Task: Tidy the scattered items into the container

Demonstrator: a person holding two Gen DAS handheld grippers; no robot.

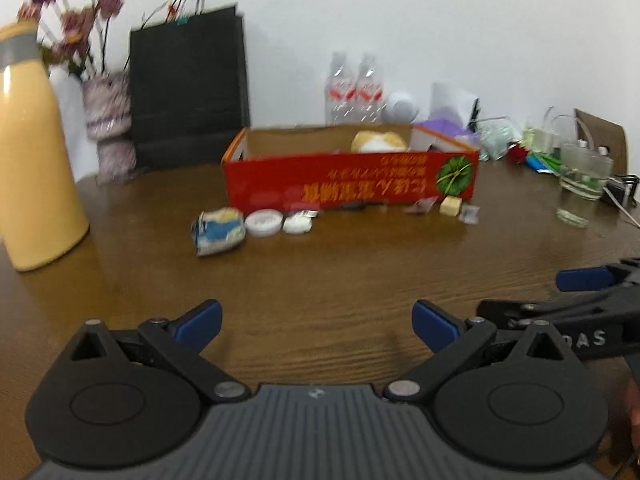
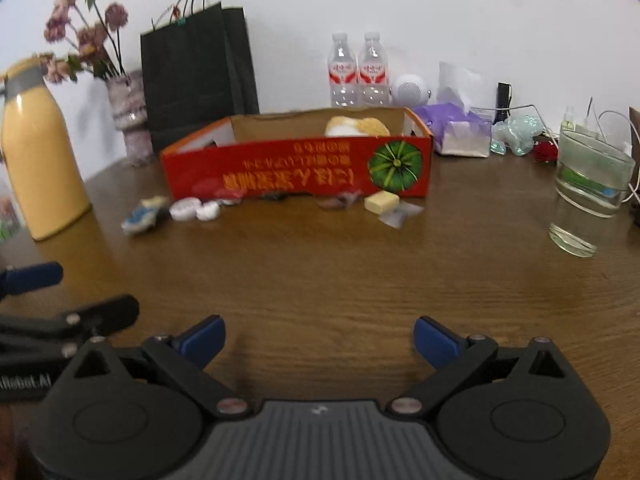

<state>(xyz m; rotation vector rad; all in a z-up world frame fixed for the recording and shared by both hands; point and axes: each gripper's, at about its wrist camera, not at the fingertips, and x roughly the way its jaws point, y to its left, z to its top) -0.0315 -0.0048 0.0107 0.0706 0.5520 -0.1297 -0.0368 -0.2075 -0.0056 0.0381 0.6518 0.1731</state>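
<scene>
A red open cardboard box [image 1: 348, 178] [image 2: 296, 174] stands on the wooden table, with a yellow-white plush [image 1: 378, 141] [image 2: 356, 126] inside. Along its front lie a blue-white crumpled packet [image 1: 218, 230] [image 2: 144, 212], a white round lid [image 1: 262, 222] [image 2: 185, 208], a small white piece [image 1: 297, 223] [image 2: 208, 211], a yellow cube [image 1: 451, 205] [image 2: 381, 201] and small wrapped sweets [image 1: 469, 213] [image 2: 400, 214]. My left gripper [image 1: 316, 324] is open and empty, well short of the items. My right gripper [image 2: 318, 340] is open and empty, level with it.
A yellow bottle [image 1: 36, 168] [image 2: 40, 156] stands at the left. A flower vase [image 2: 130, 116], a black paper bag [image 2: 196, 68] and two water bottles [image 2: 358, 70] line the back. A glass [image 2: 588, 188] and clutter sit at the right.
</scene>
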